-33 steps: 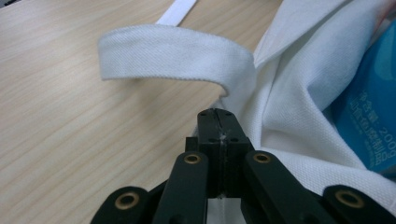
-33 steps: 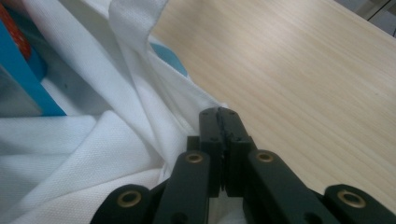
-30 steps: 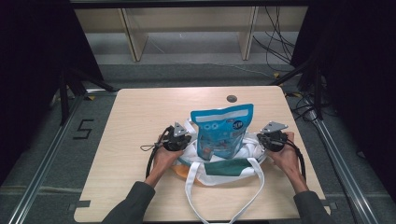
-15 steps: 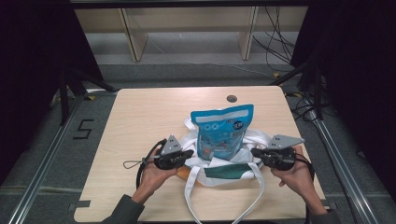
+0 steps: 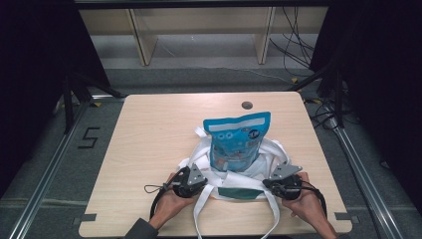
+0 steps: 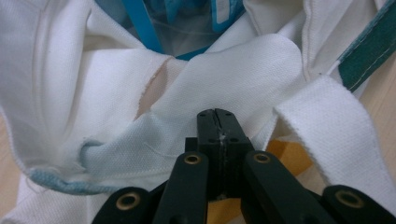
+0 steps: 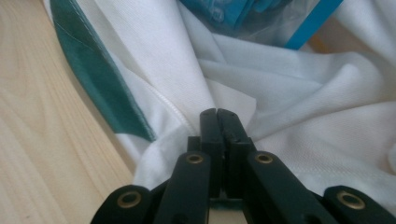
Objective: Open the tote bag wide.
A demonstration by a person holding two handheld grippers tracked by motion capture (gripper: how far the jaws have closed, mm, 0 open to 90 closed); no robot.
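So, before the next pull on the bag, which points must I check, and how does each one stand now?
1. Left gripper shut on the white tote bag: ok.
2. Right gripper shut on the bag cloth: ok.
3. Blue snack pouch upright in the bag mouth: ok.
4. Pouch fully inside: not ok, its top stands out.
5. Handle straps free of both grippers: cannot tell.
6. Bag lies well on the table: ok.

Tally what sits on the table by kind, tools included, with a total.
White tote bag: 1
Blue snack pouch: 1
Handheld tools: 2, left tool, right tool
Dark round spot in the tabletop: 1
Total: 5
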